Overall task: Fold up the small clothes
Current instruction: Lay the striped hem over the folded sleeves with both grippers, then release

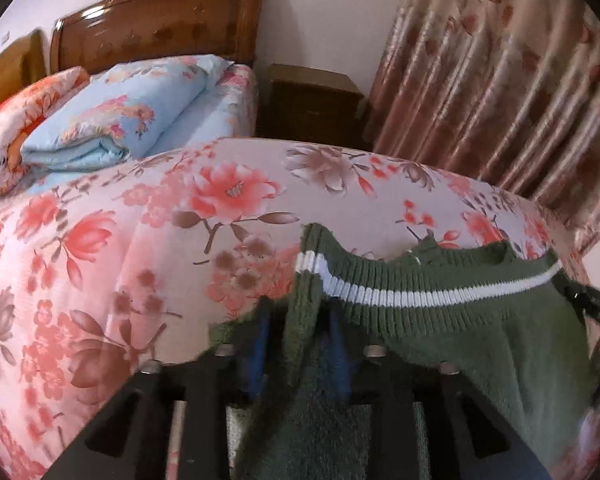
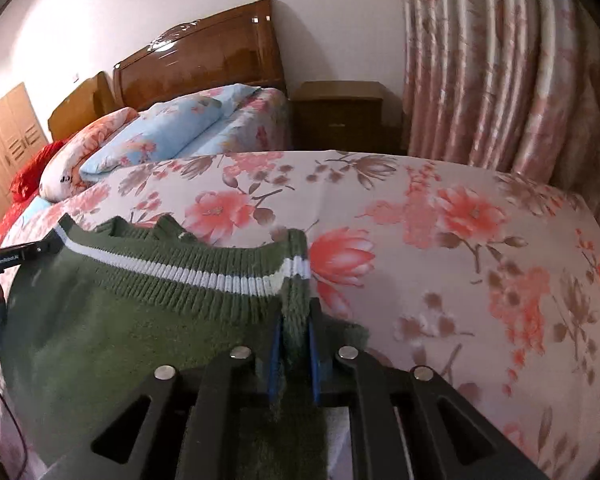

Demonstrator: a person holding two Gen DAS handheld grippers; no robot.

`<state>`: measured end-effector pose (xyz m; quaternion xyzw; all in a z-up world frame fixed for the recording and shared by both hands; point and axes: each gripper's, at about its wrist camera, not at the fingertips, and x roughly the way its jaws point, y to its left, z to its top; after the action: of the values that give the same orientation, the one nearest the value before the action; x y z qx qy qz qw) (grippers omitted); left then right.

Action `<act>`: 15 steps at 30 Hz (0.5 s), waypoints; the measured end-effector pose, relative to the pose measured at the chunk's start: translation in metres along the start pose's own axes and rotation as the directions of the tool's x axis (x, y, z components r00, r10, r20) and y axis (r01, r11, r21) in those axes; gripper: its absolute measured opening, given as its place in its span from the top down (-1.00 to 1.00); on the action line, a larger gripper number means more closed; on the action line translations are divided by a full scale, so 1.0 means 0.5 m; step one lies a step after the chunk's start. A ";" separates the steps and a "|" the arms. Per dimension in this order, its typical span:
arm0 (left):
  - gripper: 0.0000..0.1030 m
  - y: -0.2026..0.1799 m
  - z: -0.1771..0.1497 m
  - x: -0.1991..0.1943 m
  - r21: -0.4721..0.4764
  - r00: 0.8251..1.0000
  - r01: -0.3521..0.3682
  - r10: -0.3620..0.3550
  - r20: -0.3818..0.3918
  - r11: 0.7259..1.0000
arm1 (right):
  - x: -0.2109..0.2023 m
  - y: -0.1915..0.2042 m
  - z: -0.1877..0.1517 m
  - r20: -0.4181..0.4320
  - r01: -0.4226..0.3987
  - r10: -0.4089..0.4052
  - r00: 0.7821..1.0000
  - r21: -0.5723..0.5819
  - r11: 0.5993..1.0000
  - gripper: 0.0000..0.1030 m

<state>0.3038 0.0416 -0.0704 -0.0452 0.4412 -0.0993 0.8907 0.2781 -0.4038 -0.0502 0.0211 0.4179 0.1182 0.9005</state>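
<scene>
A small green knit sweater (image 1: 440, 320) with a white stripe along its ribbed hem hangs stretched between my two grippers above the floral bed. My left gripper (image 1: 300, 320) is shut on its left hem corner, the fabric bunched between the blue pads (image 1: 260, 340). My right gripper (image 2: 294, 332) is shut on the other hem corner of the sweater (image 2: 140, 320), cloth pinched between its blue pads (image 2: 276, 344). The right gripper shows at the right edge of the left wrist view (image 1: 592, 304). The left gripper shows at the left edge of the right wrist view (image 2: 16, 256).
The bed is covered by a pink floral sheet (image 1: 100, 260). Folded blue (image 1: 112, 120) and orange (image 1: 24, 116) quilts lie by the wooden headboard (image 1: 160, 20). A dark nightstand (image 1: 312, 100) and floral curtains (image 1: 500, 80) stand beyond the bed. A wardrobe (image 2: 4, 140) is far left.
</scene>
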 end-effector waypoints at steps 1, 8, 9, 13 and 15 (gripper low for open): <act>0.08 -0.004 -0.001 -0.006 0.002 1.000 -0.021 0.021 0.000 1.000 | -0.003 -0.001 0.001 -0.006 -0.006 0.006 1.000 0.008 1.000 0.68; -1.00 -0.093 0.016 -0.101 0.085 0.986 -0.025 0.011 0.169 0.996 | -0.075 0.077 0.035 0.074 0.083 -0.075 0.994 -0.105 0.991 0.51; -1.00 -0.104 0.022 -0.096 0.108 0.987 -0.033 0.015 0.163 0.994 | -0.075 0.096 0.041 0.081 0.090 -0.079 0.994 -0.138 0.986 0.50; -1.00 -0.124 0.048 0.010 0.234 0.981 -0.194 0.183 0.068 0.953 | -0.004 0.154 0.064 -0.010 0.036 -0.039 0.999 -0.220 0.975 0.50; -1.00 -0.098 0.052 0.065 0.238 0.974 -0.219 0.225 0.002 0.946 | 0.059 0.147 0.062 -0.090 0.053 -0.073 0.993 -0.207 0.977 0.49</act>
<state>0.3372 -0.0133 -0.0715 0.1124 0.4395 -0.0507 0.8897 0.3055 -0.3237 -0.0420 -0.0905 0.4470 0.1328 0.8800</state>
